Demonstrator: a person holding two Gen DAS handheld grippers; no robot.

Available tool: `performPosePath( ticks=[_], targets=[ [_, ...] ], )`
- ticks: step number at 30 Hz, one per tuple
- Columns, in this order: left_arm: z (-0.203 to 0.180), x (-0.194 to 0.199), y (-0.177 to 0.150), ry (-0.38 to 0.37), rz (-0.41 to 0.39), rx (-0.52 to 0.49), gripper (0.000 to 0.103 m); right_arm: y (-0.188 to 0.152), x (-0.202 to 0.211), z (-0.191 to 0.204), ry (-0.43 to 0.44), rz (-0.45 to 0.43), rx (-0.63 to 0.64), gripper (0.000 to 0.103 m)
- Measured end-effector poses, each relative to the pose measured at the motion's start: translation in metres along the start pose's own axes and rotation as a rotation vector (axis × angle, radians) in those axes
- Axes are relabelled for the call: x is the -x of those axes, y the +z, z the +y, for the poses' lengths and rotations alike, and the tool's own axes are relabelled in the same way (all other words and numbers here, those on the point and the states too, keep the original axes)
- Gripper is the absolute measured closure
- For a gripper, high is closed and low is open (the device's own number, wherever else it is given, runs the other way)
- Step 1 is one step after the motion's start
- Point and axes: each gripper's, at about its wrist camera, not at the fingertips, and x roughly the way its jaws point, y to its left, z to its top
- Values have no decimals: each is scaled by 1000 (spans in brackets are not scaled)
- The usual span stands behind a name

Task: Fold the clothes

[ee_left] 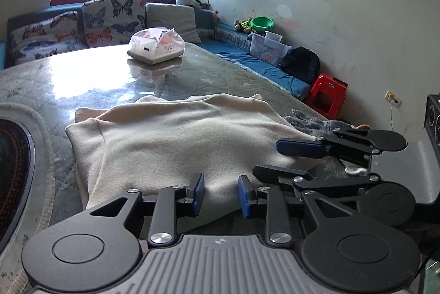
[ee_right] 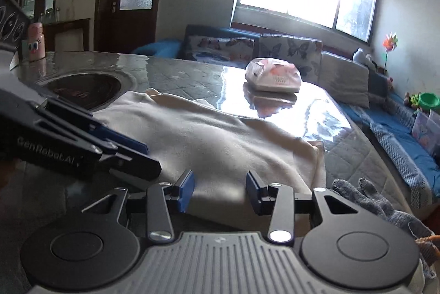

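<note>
A cream garment [ee_left: 176, 140] lies spread flat on the glass-topped table [ee_left: 90, 74]; it also shows in the right wrist view [ee_right: 220, 140]. My left gripper [ee_left: 221, 193] is open, its blue pads straddling the garment's near edge. My right gripper [ee_right: 220, 189] is open over the near edge too. In the left wrist view the right gripper [ee_left: 277, 156] lies to the right, over the garment's right corner. In the right wrist view the left gripper [ee_right: 143, 156] reaches in from the left.
A grey knitted glove [ee_left: 316, 123] lies right of the garment, also in the right wrist view [ee_right: 365, 197]. A tissue pack in a bag [ee_left: 156, 45] sits at the table's far side. A round inset hob [ee_right: 85, 87] is at the left. A sofa with cushions [ee_left: 110, 16] and a red stool [ee_left: 327, 96] stand beyond.
</note>
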Motion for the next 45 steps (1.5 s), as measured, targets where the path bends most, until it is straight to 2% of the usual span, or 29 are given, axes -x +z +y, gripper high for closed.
performPosePath(
  ticks=[7, 14, 18, 22, 28, 38, 45],
  targets=[
    [3, 5, 5, 2, 14, 52, 71, 1, 2, -1, -1, 18, 3, 61],
    [6, 21, 8, 28, 32, 109, 52, 4, 12, 4, -8, 27, -30, 53],
    [8, 32, 4, 53, 39, 140, 47, 3, 17, 8, -5, 33, -63, 50],
    [9, 43, 0, 78, 45, 153, 36, 2, 23, 14, -4, 37, -87, 44],
    [10, 59, -7, 112, 43, 177, 20, 1, 33, 22, -9, 42, -107, 26],
    [10, 80, -15, 156, 37, 210, 0, -2, 46, 38, -8, 41, -133, 9],
    [12, 91, -22, 195, 52, 230, 0, -3, 53, 47, -19, 44, -138, 0]
  ],
)
